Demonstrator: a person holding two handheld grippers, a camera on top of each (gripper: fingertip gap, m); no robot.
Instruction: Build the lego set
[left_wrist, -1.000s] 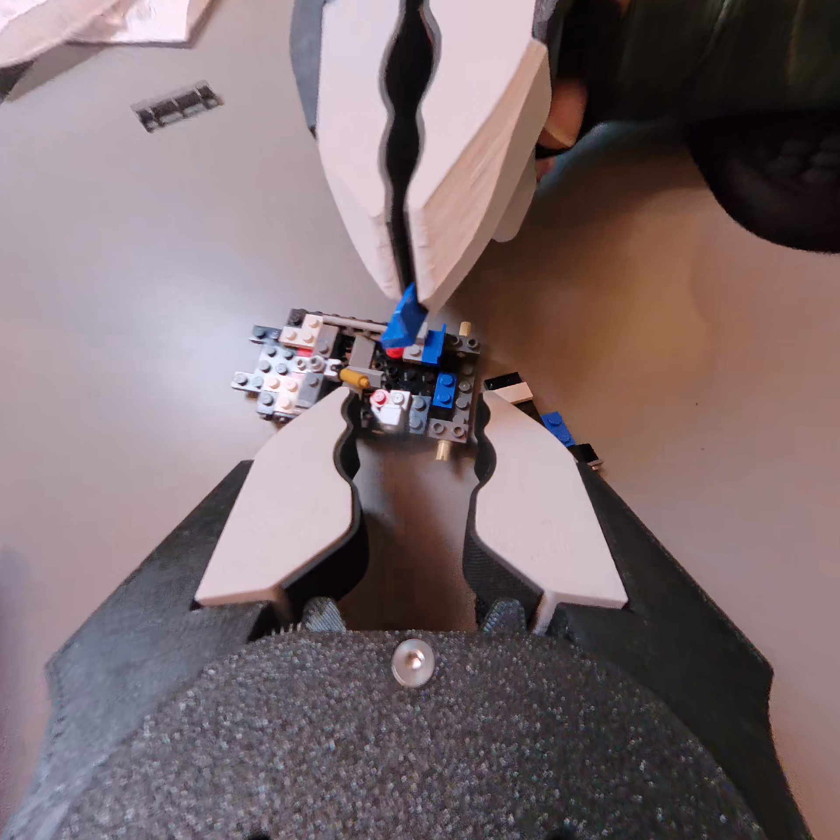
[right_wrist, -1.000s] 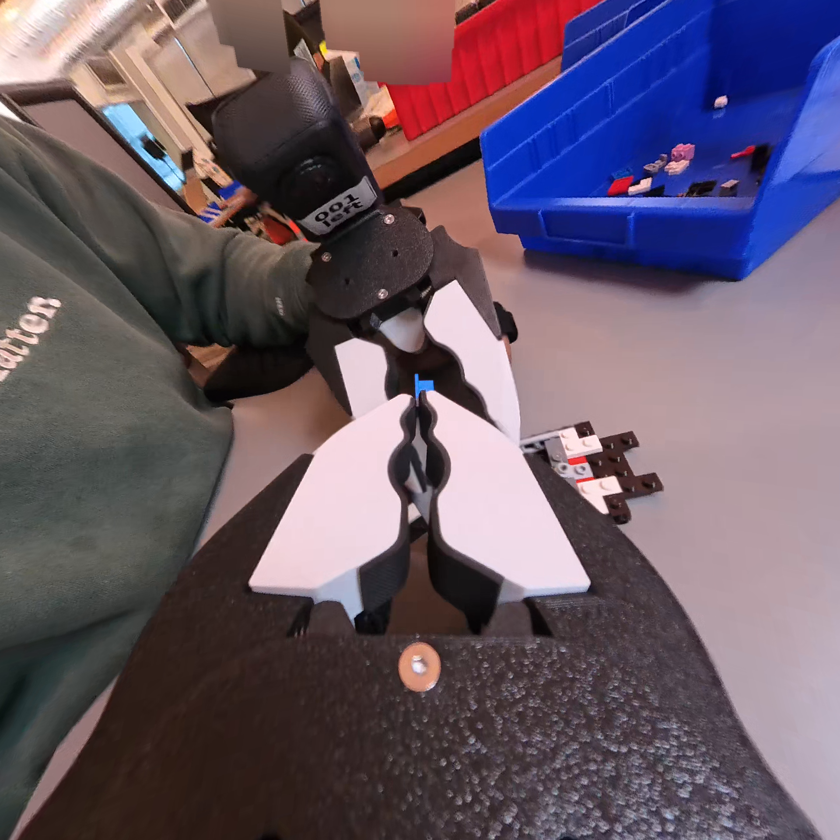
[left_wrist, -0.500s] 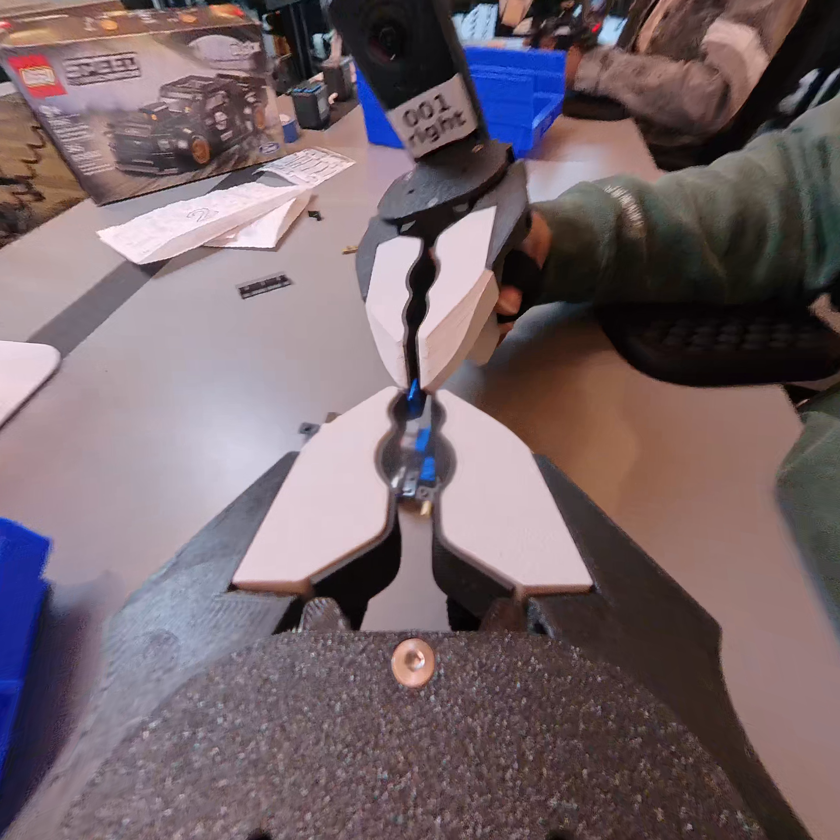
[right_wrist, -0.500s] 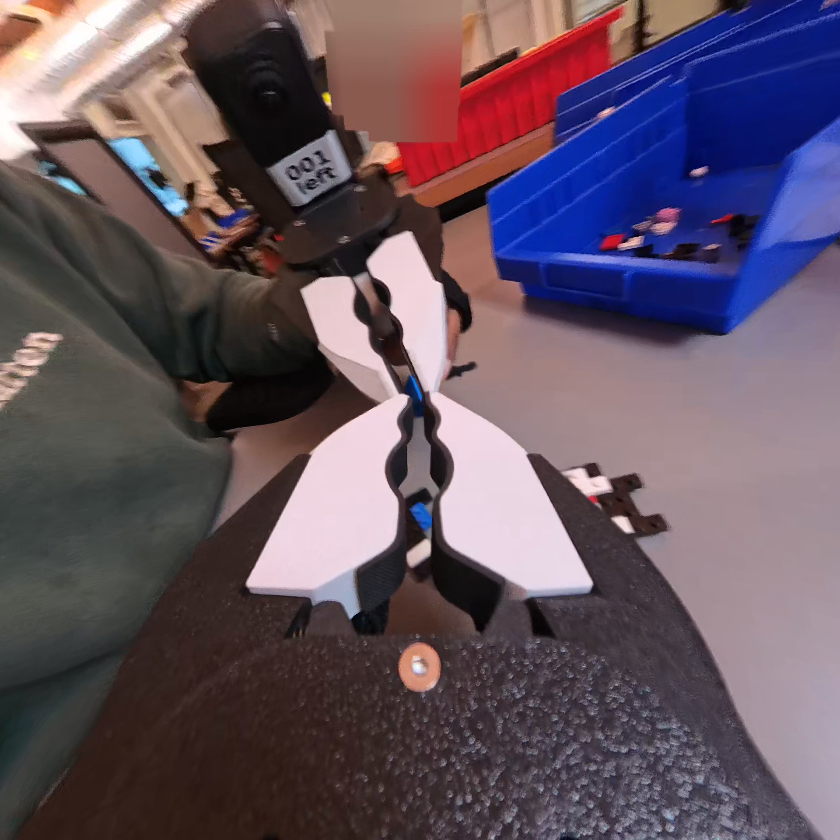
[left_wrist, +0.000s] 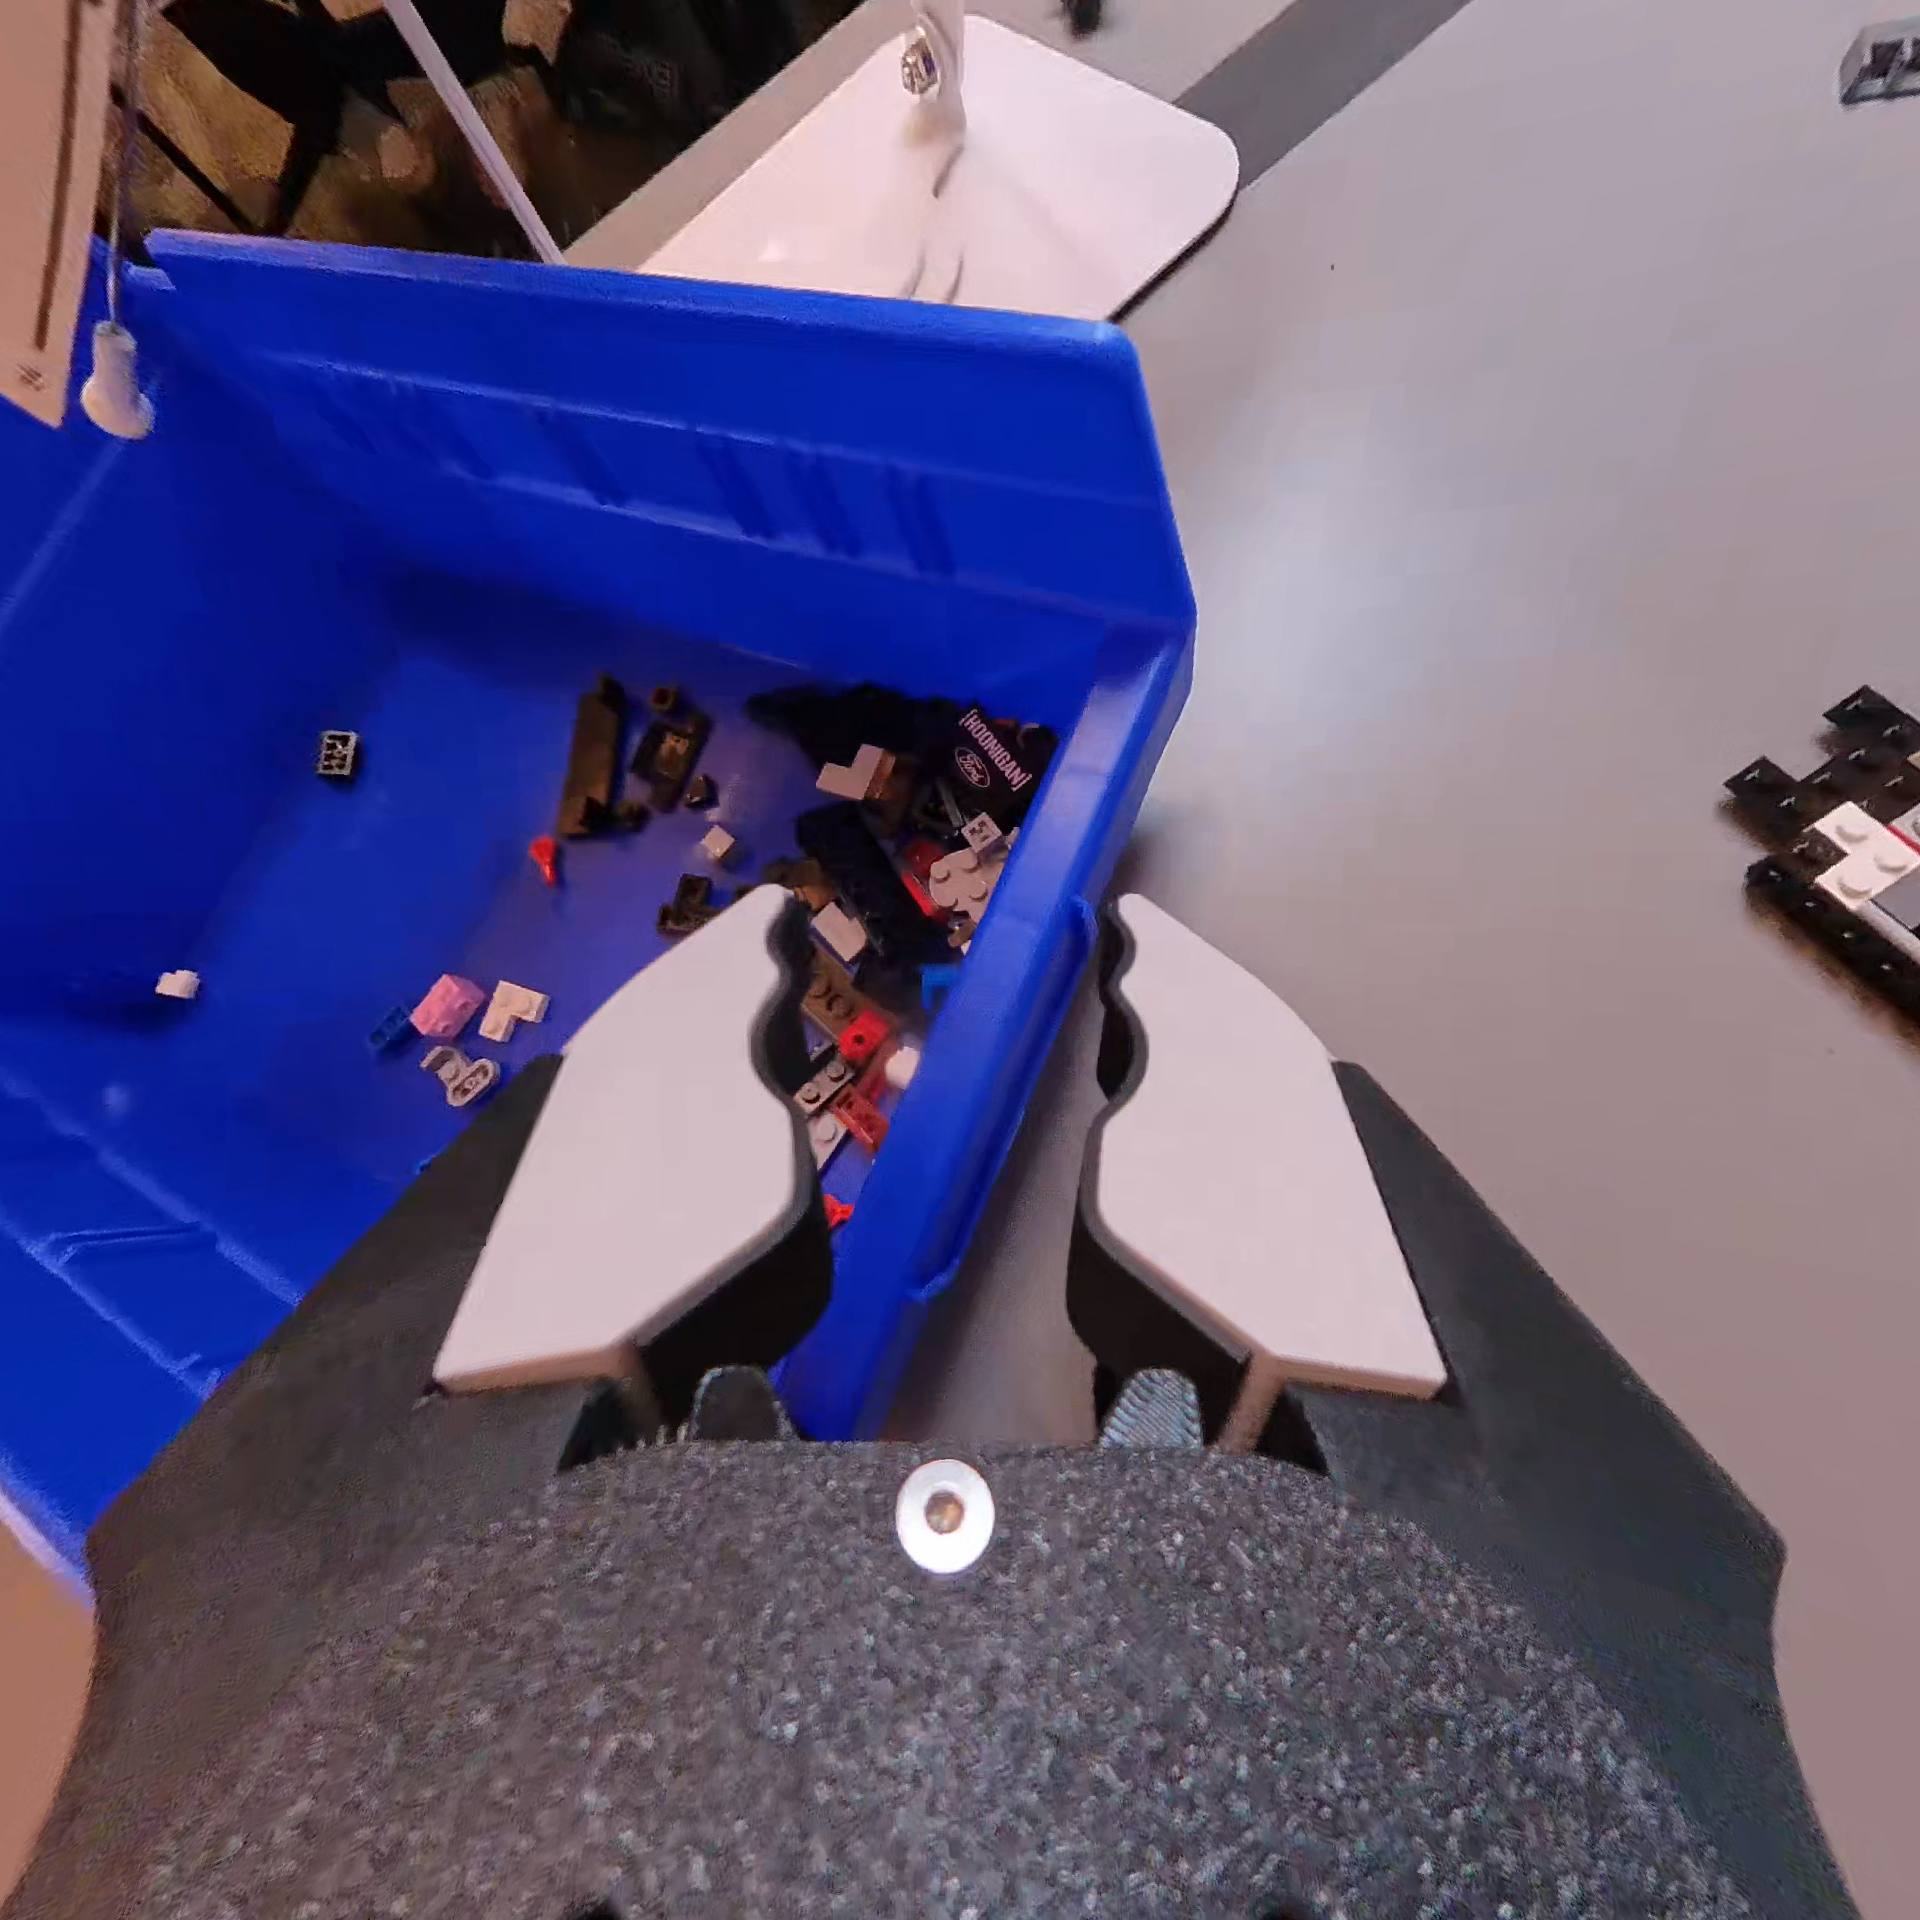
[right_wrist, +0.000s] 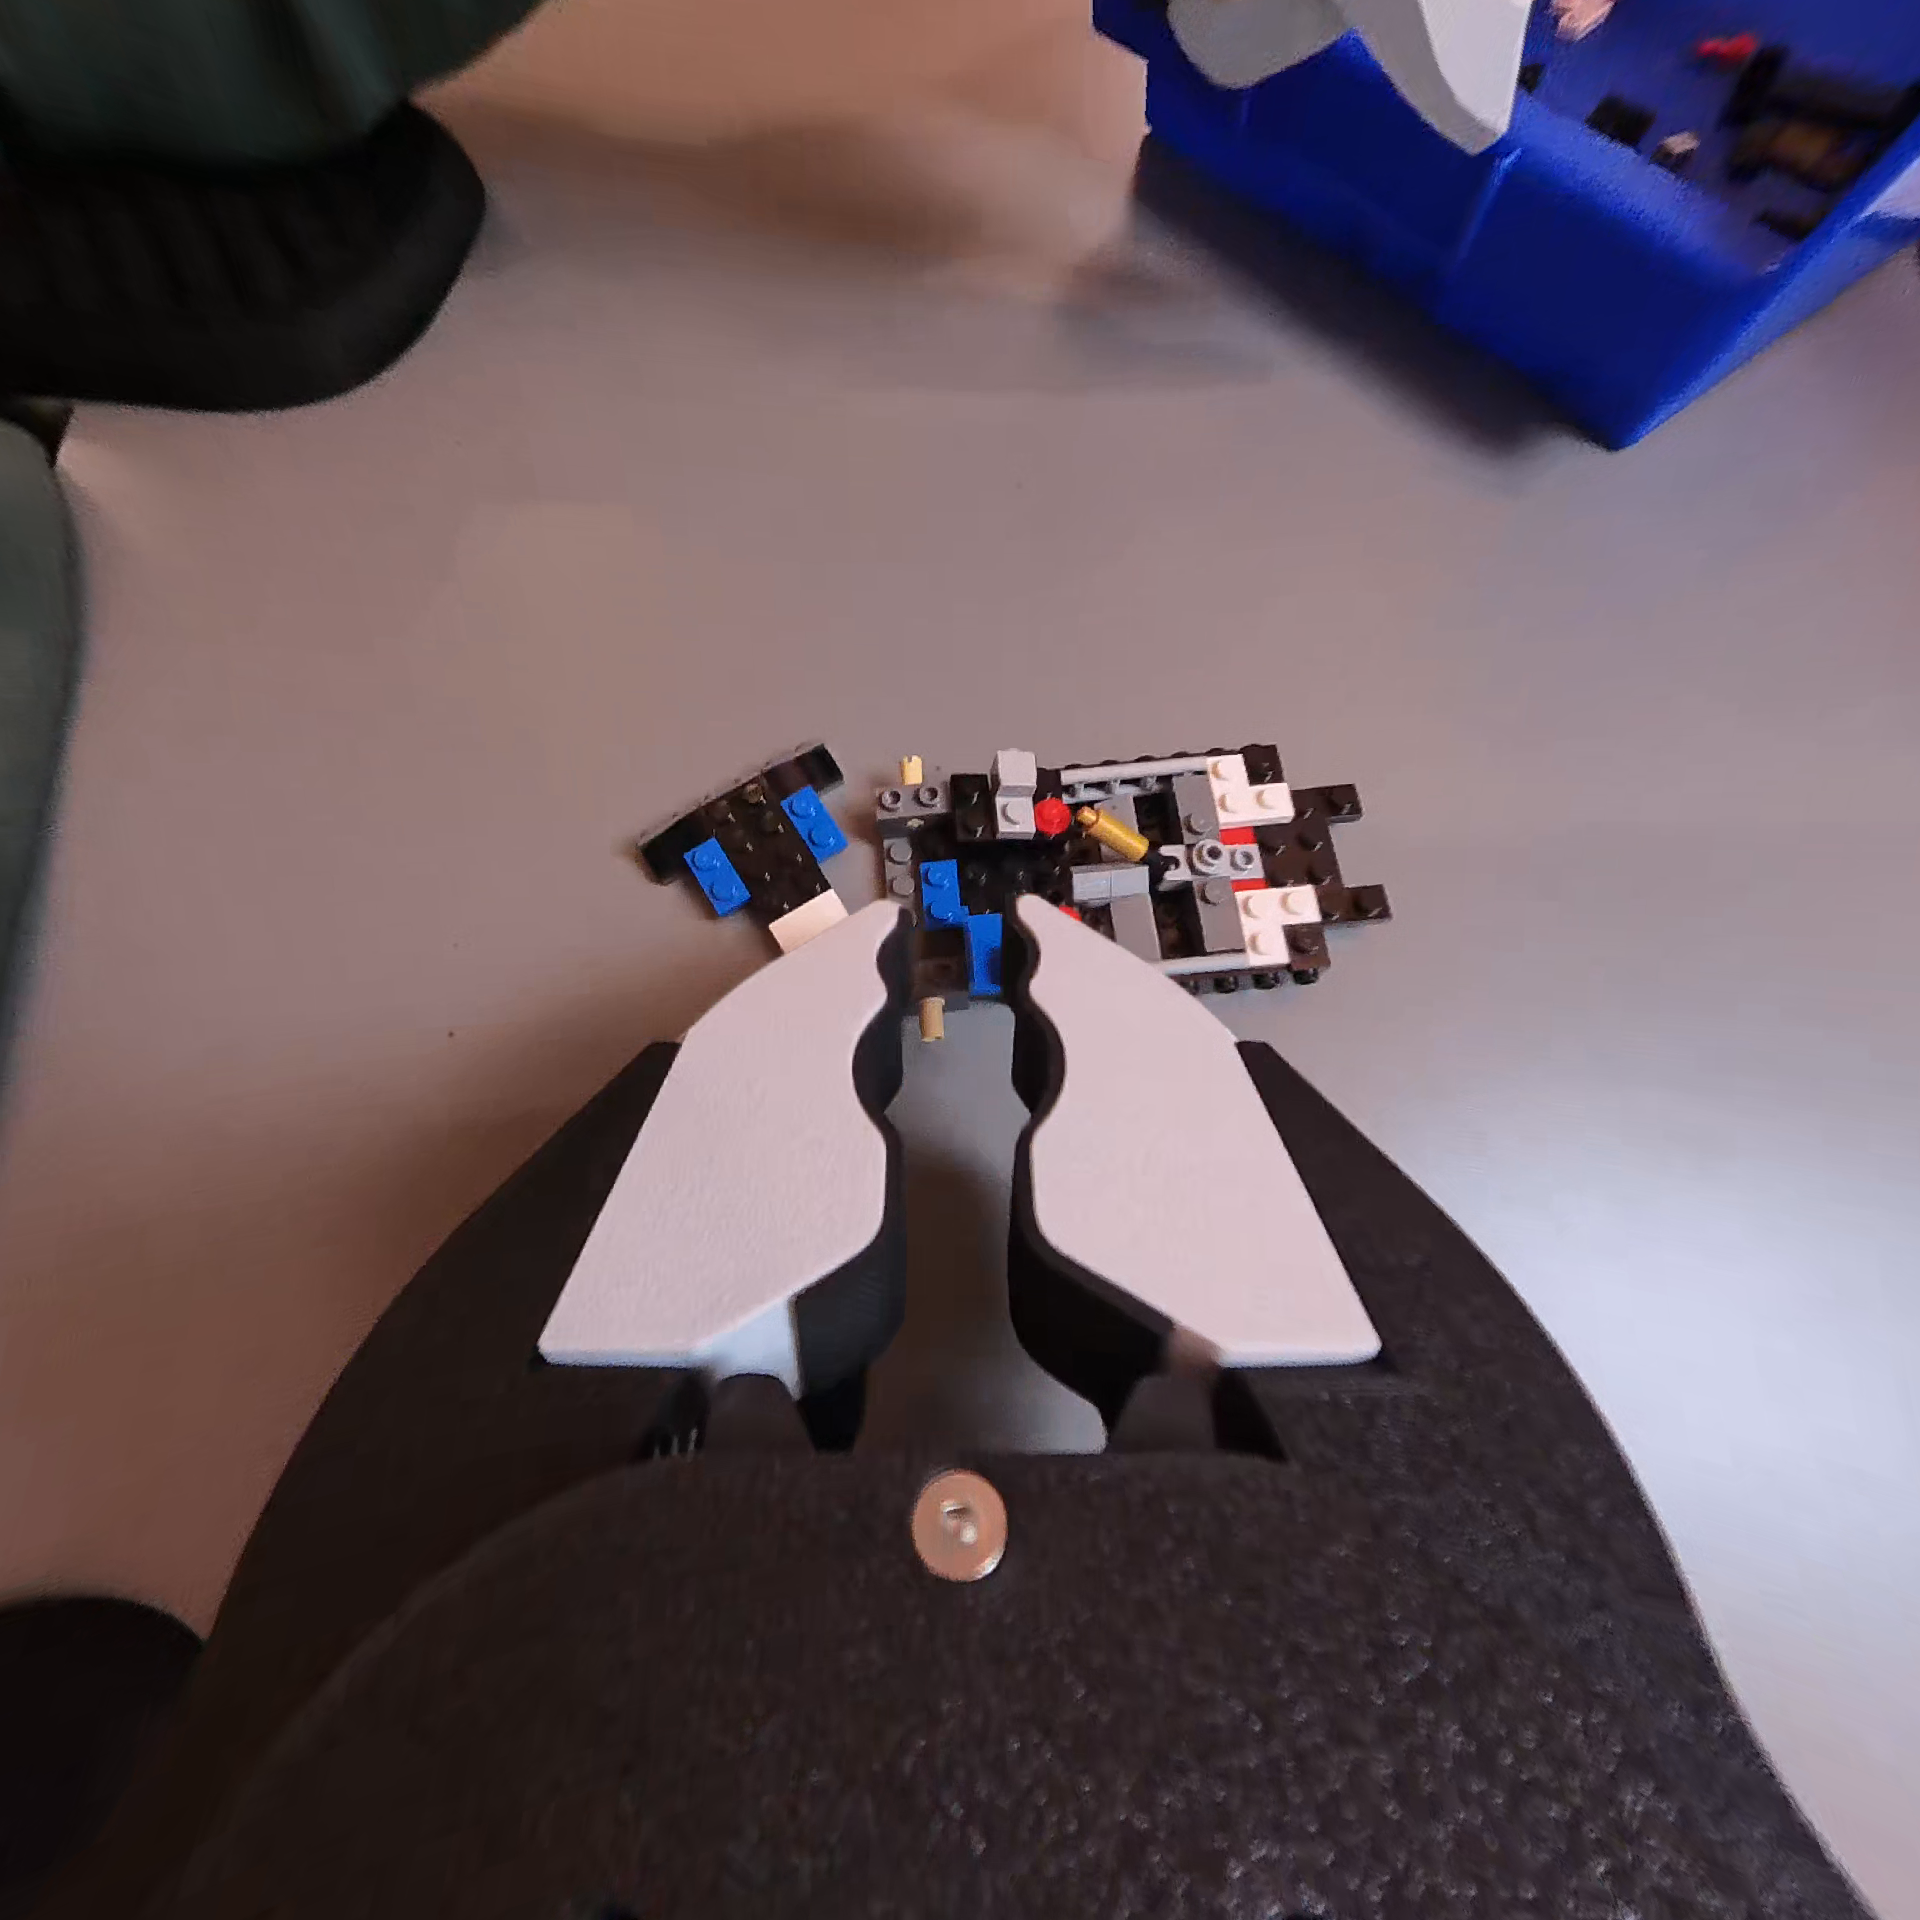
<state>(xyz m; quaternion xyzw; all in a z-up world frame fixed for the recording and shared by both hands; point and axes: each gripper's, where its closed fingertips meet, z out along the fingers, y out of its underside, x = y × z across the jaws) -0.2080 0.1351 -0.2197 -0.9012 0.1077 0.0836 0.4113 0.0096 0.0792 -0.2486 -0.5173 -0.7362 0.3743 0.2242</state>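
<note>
Parting from their tip-to-tip meeting half a second ago, the left gripper (left_wrist: 940, 914) now hangs spread and empty over the blue bin's (left_wrist: 1049, 997) wall, while the right gripper (right_wrist: 958, 912), slightly spread, hovers empty above the brick chassis (right_wrist: 1122, 862) on the grey table (right_wrist: 1039, 571), its small blue piece gone.

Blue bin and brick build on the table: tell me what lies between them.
Bare grey table, nothing on it, in the right wrist view: the blue bin sits top right, the brick build near the right gripper.
</note>
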